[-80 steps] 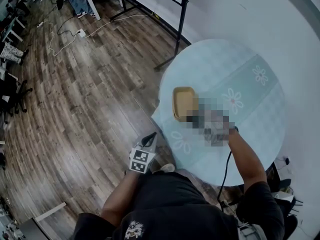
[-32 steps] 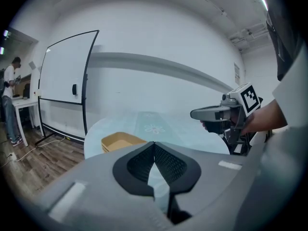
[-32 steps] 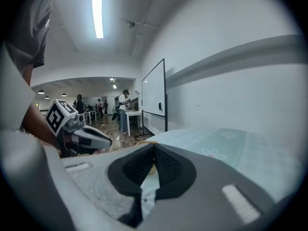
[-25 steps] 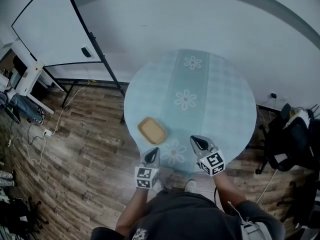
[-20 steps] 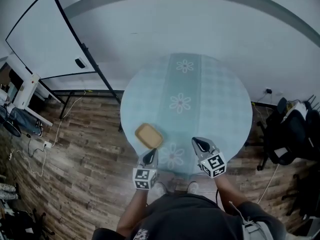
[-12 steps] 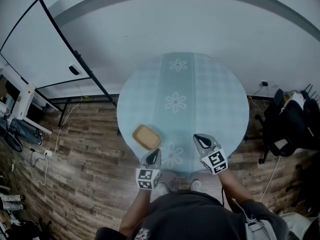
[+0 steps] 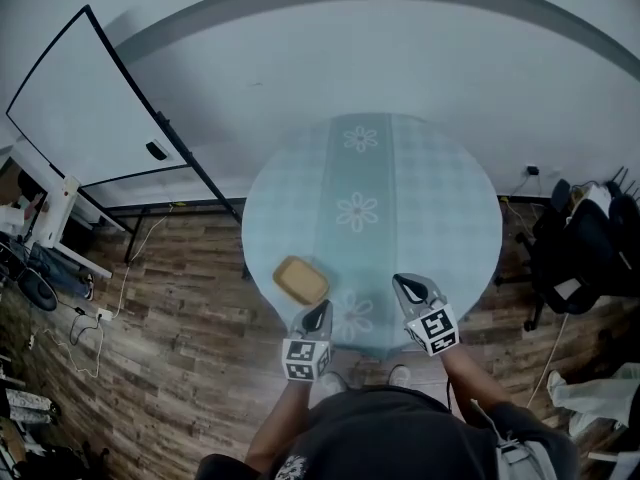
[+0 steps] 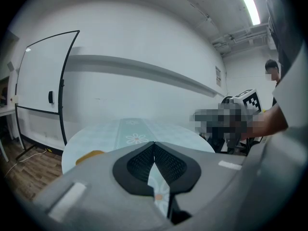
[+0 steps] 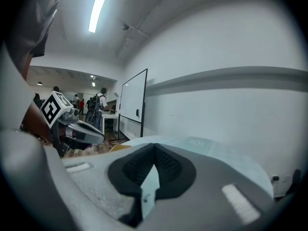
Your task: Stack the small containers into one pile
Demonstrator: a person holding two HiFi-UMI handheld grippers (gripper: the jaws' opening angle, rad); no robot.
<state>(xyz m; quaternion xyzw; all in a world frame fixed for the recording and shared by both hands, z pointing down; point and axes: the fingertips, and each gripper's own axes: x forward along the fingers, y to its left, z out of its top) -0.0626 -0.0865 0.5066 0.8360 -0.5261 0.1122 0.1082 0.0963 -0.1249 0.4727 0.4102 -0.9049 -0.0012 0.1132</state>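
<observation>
A single pile of yellow small containers [image 7: 301, 280] sits near the front left edge of the round table [image 7: 440, 198]; it shows as a yellow sliver [image 8: 89, 155] in the left gripper view and a yellow edge [image 9: 120, 147] in the right gripper view. My left gripper [image 7: 319, 313] hovers at the table's front edge, just right of the pile, shut and empty. My right gripper [image 7: 408, 286] is held over the front edge further right, shut with nothing between its pads.
The table carries a pale blue cloth with a flowered runner [image 7: 358, 211]. A whiteboard on a stand [image 7: 95, 108] is at the left, a dark chair with bags [image 7: 580, 243] at the right, and cables [image 7: 85, 318] lie on the wood floor.
The head camera has turned from the floor to face the table squarely. Both grippers now hang side by side at the front edge; the yellow pile stays put.
</observation>
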